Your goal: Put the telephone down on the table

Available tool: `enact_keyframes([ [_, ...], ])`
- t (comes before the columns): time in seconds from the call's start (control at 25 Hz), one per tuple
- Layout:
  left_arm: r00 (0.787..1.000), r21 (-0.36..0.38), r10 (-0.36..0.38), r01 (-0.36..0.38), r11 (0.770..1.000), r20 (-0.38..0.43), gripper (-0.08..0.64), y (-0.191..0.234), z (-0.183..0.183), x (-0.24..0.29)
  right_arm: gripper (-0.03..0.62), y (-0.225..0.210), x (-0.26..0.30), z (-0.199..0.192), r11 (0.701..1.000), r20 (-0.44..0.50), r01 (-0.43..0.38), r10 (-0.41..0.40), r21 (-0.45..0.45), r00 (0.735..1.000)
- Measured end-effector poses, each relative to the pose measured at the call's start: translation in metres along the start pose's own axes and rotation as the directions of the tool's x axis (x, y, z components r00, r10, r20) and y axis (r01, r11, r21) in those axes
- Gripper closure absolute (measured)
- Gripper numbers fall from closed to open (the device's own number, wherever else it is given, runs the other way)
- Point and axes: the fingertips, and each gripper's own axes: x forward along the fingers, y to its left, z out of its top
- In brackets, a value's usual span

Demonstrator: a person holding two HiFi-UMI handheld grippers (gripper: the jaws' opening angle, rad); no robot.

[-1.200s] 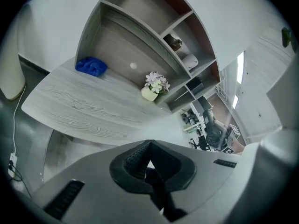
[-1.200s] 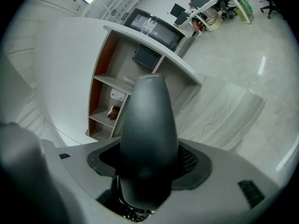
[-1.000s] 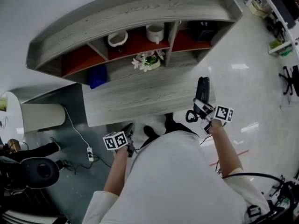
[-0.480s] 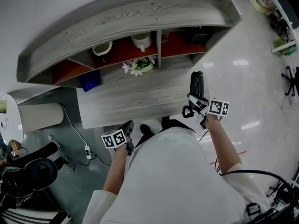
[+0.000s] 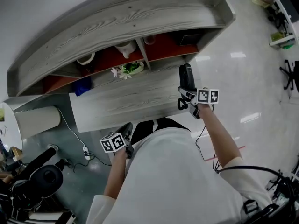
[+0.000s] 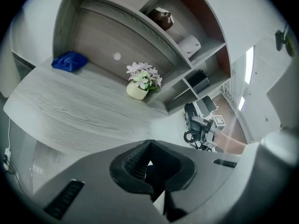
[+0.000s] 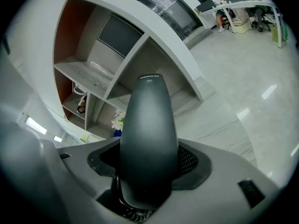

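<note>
Gripping the glossy black plastic telephone handset (image 7: 148, 125) between the fingers of our right gripper (image 5: 188, 98), we are aiming to lay it flat on the grey wood-grain table (image 5: 117, 104) below them; our left gripper (image 6: 149, 166) is sitting closed, empty.

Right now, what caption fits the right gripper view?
Right gripper holds a black telephone, grey table and shelves beyond.

Table (image 5: 117, 101) ahead; shelf unit (image 5: 117, 17) along its far side. Flower pot (image 5: 124, 70) on table, mid, close before shelf; cloth (image 5: 83, 87) left of it. Right gripper (image 5: 187, 93) holds telephone (image 5: 187, 74) between jaws over table's right end. Left gripper (image 5: 127, 130) off table's near edge, left of centre.
</note>
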Motion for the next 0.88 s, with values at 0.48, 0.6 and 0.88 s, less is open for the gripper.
enact_keyframes([
  [0.48,0.995,0.058,-0.05,0.055,0.997,-0.083,0.549,-0.007,0.029,0.029,0.288,-0.048,0.044,0.001,0.993,-0.012,0.112,-0.112,0.027,0.994],
  [0.6,0.993,0.058,-0.064,0.07,0.996,-0.099,0.549,-0.006,0.034,0.031,0.289,-0.06,0.054,-0.005,0.988,-0.028,0.144,-0.143,0.047,0.989],
  [0.88,0.991,0.046,-0.062,0.068,0.997,-0.117,0.549,0.006,0.035,0.027,0.289,-0.087,0.068,-0.013,0.973,-0.063,0.226,-0.223,0.051,0.973],
])
